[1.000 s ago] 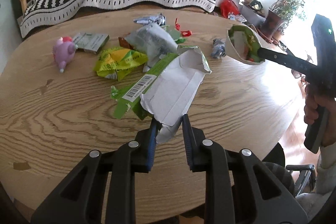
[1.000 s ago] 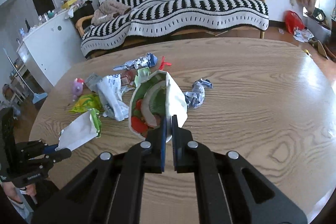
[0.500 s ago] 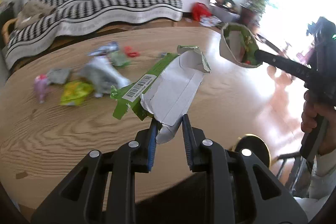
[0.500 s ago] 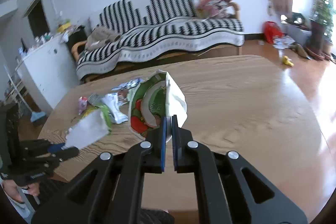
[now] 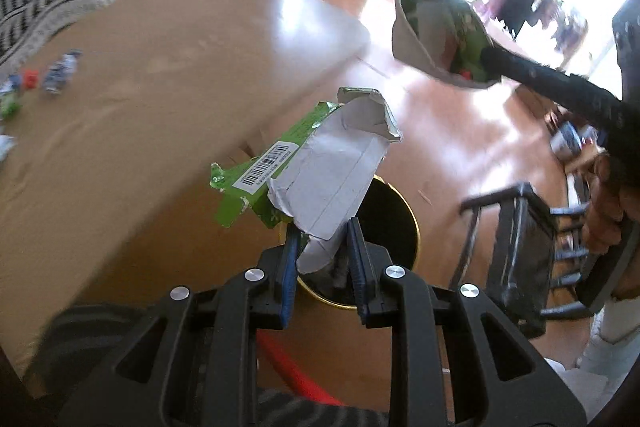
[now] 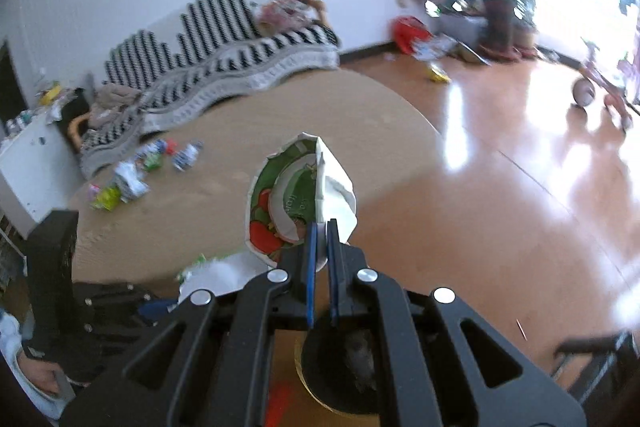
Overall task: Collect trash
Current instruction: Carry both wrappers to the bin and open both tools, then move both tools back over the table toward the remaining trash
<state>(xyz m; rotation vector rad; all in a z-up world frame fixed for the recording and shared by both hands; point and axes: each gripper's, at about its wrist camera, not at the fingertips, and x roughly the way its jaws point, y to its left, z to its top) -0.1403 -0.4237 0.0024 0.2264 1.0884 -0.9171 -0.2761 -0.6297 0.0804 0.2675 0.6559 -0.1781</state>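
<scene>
A torn cardboard box (image 5: 320, 167) shows a glossy green printed outside and a matt grey-white inside. A creased wrapper (image 6: 300, 203) has a shiny printed face and plain white back. The counter (image 5: 140, 87) is matt light wood. The floor (image 6: 520, 187) is glossy. The bin (image 5: 412, 227) is black with a shiny gold rim.
</scene>
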